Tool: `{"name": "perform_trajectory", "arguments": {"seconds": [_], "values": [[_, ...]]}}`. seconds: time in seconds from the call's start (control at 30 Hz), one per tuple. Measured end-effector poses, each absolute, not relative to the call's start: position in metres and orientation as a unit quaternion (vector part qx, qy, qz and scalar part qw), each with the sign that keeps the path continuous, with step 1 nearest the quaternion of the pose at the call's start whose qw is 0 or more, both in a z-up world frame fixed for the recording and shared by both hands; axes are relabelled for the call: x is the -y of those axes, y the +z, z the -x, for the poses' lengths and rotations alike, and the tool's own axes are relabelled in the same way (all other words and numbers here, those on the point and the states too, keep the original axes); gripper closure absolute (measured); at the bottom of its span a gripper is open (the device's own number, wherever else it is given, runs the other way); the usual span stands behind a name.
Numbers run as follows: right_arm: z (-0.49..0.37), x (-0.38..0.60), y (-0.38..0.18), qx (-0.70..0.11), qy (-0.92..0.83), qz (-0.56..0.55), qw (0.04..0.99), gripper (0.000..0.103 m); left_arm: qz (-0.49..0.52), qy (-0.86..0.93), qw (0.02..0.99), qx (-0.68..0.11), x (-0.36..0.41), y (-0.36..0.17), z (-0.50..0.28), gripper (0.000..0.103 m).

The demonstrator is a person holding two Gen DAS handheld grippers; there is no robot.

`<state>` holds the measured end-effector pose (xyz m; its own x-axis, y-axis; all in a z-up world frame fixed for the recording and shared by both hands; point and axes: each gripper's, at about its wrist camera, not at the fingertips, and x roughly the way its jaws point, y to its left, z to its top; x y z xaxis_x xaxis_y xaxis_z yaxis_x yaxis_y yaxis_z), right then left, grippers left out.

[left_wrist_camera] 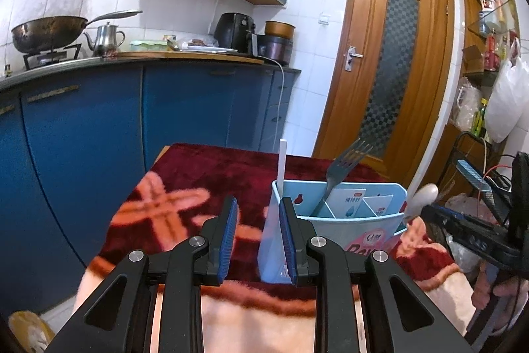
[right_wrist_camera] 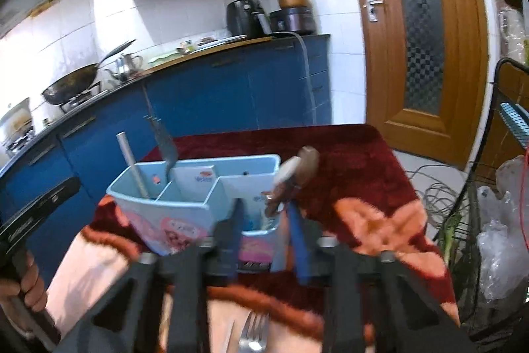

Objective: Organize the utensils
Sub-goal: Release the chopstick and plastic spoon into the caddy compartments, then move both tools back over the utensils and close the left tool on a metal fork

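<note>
A light blue utensil holder with compartments stands on the red patterned cloth. A fork and a white stick stand in it. My left gripper is open, its right finger against the holder's left wall. My right gripper holds a spoon with its bowl up, just over the holder's right compartment; the spoon bowl also shows in the left wrist view. A second fork lies on the cloth below the right gripper.
The table is covered by the red and pink cloth. Blue kitchen cabinets stand behind, with a wok and kettle on the counter. A wooden door is at the right, and a rack with bags stands beside the table.
</note>
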<state>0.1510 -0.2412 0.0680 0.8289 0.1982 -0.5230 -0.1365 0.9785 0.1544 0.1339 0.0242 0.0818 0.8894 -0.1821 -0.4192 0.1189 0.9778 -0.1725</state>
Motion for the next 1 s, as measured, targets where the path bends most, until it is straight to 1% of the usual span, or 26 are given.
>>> {"name": "perform_trajectory", "arguments": {"seconds": [0.03, 0.13, 0.37, 0.5, 0.53, 0.6, 0.63, 0.7, 0.83, 0.97, 1.0], "values": [[-0.153, 0.241, 0.069, -0.276, 0.084, -0.052, 0.956, 0.095, 0.072, -0.079, 0.969, -0.224, -0.025, 0.08, -0.134, 0.076], [-0.156, 0.242, 0.077, -0.263, 0.078, -0.039, 0.961, 0.099, 0.073, -0.082, 0.968, -0.228, -0.024, 0.077, -0.135, 0.076], [-0.168, 0.227, 0.101, -0.24, 0.095, 0.014, 0.966, 0.1, 0.074, -0.087, 0.964, -0.24, -0.022, 0.07, -0.141, 0.076], [-0.173, 0.228, 0.107, -0.25, 0.122, -0.021, 0.96, 0.1, 0.062, -0.092, 0.962, -0.249, -0.016, 0.069, -0.14, 0.076], [-0.17, 0.228, 0.107, -0.252, 0.128, -0.028, 0.959, 0.1, 0.058, -0.094, 0.961, -0.252, -0.015, 0.069, -0.139, 0.075], [-0.163, 0.227, 0.106, -0.255, 0.137, -0.032, 0.957, 0.1, 0.051, -0.096, 0.96, -0.259, -0.012, 0.069, -0.138, 0.07], [-0.16, 0.227, 0.105, -0.258, 0.141, -0.033, 0.955, 0.099, 0.049, -0.097, 0.959, -0.263, -0.011, 0.069, -0.137, 0.067], [-0.152, 0.225, 0.105, -0.267, 0.147, -0.032, 0.952, 0.098, 0.039, -0.1, 0.956, -0.274, -0.008, 0.07, -0.136, 0.067], [-0.136, 0.23, 0.103, -0.289, 0.154, -0.036, 0.944, 0.089, 0.016, -0.112, 0.948, -0.299, 0.001, 0.069, -0.13, 0.066], [-0.122, 0.236, 0.096, -0.317, 0.153, -0.033, 0.935, 0.087, -0.011, -0.125, 0.937, -0.326, 0.012, 0.067, -0.122, 0.057], [-0.118, 0.237, 0.093, -0.328, 0.151, -0.03, 0.932, 0.087, -0.016, -0.129, 0.934, -0.334, 0.016, 0.065, -0.12, 0.056]]}}
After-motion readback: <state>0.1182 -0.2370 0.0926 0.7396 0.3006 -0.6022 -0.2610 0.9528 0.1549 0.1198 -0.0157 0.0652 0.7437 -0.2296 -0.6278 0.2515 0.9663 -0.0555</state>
